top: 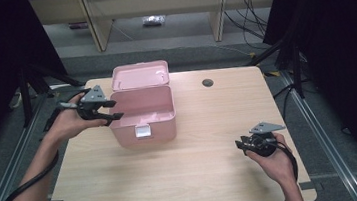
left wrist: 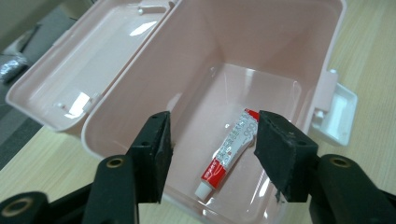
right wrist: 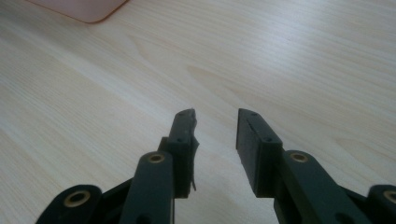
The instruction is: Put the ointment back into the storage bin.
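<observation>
Left gripper (left wrist: 212, 140) has its jaws spread wide, nothing between them, poised over the open pink box (top: 144, 115); a red-and-white tube (left wrist: 229, 150) lies on the box floor. Right gripper (right wrist: 215, 122) is parted too, low over bare wooden table (top: 199, 168), well apart from the box

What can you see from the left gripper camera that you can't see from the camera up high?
Left gripper view alone: a red and white tube lying on the pink box's floor. High view alone: the person's hands, the right hand-held gripper low over the wooden table, and a dark hole in the tabletop. Both: the box with its lid open, and the open left hand-held gripper.
</observation>
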`<state>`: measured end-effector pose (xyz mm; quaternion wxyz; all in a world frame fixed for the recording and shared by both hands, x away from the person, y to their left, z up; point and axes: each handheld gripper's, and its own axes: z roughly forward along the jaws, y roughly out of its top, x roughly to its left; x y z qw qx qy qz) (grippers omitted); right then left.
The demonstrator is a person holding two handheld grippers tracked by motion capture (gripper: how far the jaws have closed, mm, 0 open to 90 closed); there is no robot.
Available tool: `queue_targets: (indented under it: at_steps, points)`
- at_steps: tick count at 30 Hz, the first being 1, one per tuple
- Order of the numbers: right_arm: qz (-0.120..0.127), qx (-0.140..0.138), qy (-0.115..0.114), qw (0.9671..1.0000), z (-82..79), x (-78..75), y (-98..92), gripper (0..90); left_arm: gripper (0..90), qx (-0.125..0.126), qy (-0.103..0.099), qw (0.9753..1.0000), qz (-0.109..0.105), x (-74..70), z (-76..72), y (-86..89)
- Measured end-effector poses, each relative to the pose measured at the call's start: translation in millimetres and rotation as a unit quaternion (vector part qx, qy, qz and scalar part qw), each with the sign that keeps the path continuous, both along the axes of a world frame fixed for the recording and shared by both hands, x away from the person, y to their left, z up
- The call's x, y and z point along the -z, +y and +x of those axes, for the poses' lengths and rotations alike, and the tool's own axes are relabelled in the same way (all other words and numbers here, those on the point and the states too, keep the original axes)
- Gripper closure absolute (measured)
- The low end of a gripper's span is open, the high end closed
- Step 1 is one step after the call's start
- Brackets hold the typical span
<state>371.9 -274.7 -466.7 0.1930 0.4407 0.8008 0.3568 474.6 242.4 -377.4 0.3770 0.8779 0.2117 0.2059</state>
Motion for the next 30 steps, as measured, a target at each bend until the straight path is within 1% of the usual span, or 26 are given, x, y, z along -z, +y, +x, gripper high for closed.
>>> queue_targets:
  at_steps: [1, 2, 3, 6, 7, 9, 10, 11, 12, 13, 14, 15, 16, 17, 18, 19, 20, 21, 23, 24, 25, 26, 27, 28, 29, 30]
  points:
    - [-0.002, -0.002, -0.001, 1.0, 0.1, 0.4, -0.7, 67.8, 42.9, -0.006, -0.008, 0.9999, -0.012, 1.8, -5.2, 4.5]
    - [0.011, 0.008, 0.013, 0.9998, -1.2, 0.7, 1.3, 67.7, 42.7, -0.012, -0.012, 0.9997, -0.02, 2.7, -8.5, 8.3]
    - [0.011, 0.01, 0.014, 0.9998, -1.3, 1.1, 1.3, 67.6, 42.7, -0.016, -0.015, 0.9993, -0.03, 4.2, -10.8, 10.6]
    - [0.008, 0.011, 0.014, 0.9998, -0.4, 2.5, 0.5, 67.1, 42.3, -0.036, -0.028, 0.9977, -0.051, 9.6, -21.8, 20.0]
    - [0.008, 0.013, 0.015, 0.9998, -0.6, 3.0, 0.9, 66.9, 42.0, -0.04, -0.031, 0.9974, -0.052, 12.2, -25.3, 22.9]
    - [0.001, 0.005, 0.006, 1.0, 0.9, 4.1, -1.0, 66.4, 41.4, -0.047, -0.032, 0.9964, -0.062, 18.2, -31.5, 27.1]
    - [0.013, 0.013, 0.017, 0.9997, -0.7, 4.8, 0.4, 66.3, 41.3, -0.049, -0.035, 0.9964, -0.06, 21.7, -35.6, 31.7]
    - [0.003, 0.009, 0.009, 0.9999, 0.6, 5.6, -1.9, 66.1, 41.7, -0.055, -0.036, 0.9955, -0.069, 25.4, -39.3, 34.1]
    - [0.012, 0.016, 0.016, 0.9997, -0.7, 7.3, -0.9, 65.9, 42.7, -0.055, -0.037, 0.9957, -0.065, 28.3, -42.5, 37.8]
    - [0.006, 0.016, 0.009, 0.9998, -0.4, 8.3, -2.1, 65.8, 42.6, -0.058, -0.036, 0.9949, -0.074, 33.0, -45.8, 39.7]
    - [0.0, 0.012, 0.007, 0.9999, 0.3, 7.7, -3.9, 65.7, 42.7, -0.062, -0.037, 0.9946, -0.075, 36.3, -48.4, 41.4]
    - [0.011, 0.022, 0.019, 0.9995, -1.4, 8.0, -2.3, 65.6, 42.8, -0.065, -0.037, 0.9944, -0.075, 40.8, -51.9, 43.8]
    - [0.009, 0.02, 0.022, 0.9995, -1.5, 8.7, -3.1, 65.5, 42.7, -0.069, -0.037, 0.9941, -0.075, 46.0, -55.1, 45.9]
    - [0.001, 0.016, 0.009, 0.9998, 0.1, 9.6, -4.9, 65.3, 42.7, -0.074, -0.037, 0.9937, -0.075, 52.8, -58.8, 48.8]
    - [0.012, 0.022, 0.018, 0.9995, -1.2, 10.8, -3.7, 65.2, 42.5, -0.077, -0.035, 0.9935, -0.076, 57.0, -61.0, 50.6]
    - [0.014, 0.031, 0.029, 0.999, -2.7, 10.5, -3.2, 65.1, 42.6, -0.083, -0.034, 0.9928, -0.079, 64.1, -64.1, 53.7]
    - [0.007, 0.024, 0.02, 0.9995, -1.4, 11.9, -4.9, 65.0, 42.7, -0.088, -0.036, 0.9923, -0.079, 70.0, -66.1, 55.8]
    - [-0.003, 0.016, 0.003, 0.9999, 0.8, 14.0, -6.9, 64.9, 42.9, -0.091, -0.034, 0.9921, -0.08, 76.1, -67.8, 57.5]
    - [-0.005, 0.018, 0.011, 0.9998, 0.1, 14.2, -7.3, 64.9, 42.9, -0.098, -0.031, 0.9911, -0.085, 87.1, -70.6, 59.0]
    - [-0.001, 0.022, 0.017, 0.9996, -0.3, 14.6, -6.5, 64.8, 42.9, -0.104, -0.03, 0.9904, -0.085, 94.3, -72.6, 59.5]
    - [-0.001, 0.021, 0.016, 0.9997, -0.1, 15.6, -6.6, 64.8, 42.8, -0.11, -0.027, 0.9895, -0.089, 99.6, -74.2, 59.7]
    - [-0.007, 0.017, 0.007, 0.9998, 0.6, 17.2, -7.5, 64.7, 42.7, -0.113, -0.028, 0.989, -0.091, 103.4, -75.0, 59.9]
    - [-0.008, 0.02, 0.009, 0.9997, 0.3, 17.5, -7.2, 64.7, 42.7, -0.119, -0.029, 0.9881, -0.093, 108.4, -76.3, 60.0]
    - [-0.001, 0.007, 0.011, 0.9999, 2.5, 19.1, -8.1, 64.6, 42.7, -0.123, -0.031, 0.9875, -0.094, 112.8, -77.6, 60.4]
    - [0.004, 0.011, 0.012, 0.9999, 2.0, 20.2, -7.2, 64.6, 42.6, -0.129, -0.031, 0.9862, -0.099, 117.2, -78.8, 60.3]
    - [-0.003, 0.017, 0.014, 0.9998, 1.0, 19.6, -7.2, 64.5, 42.4, -0.133, -0.035, 0.9852, -0.102, 120.9, -80.0, 60.5]
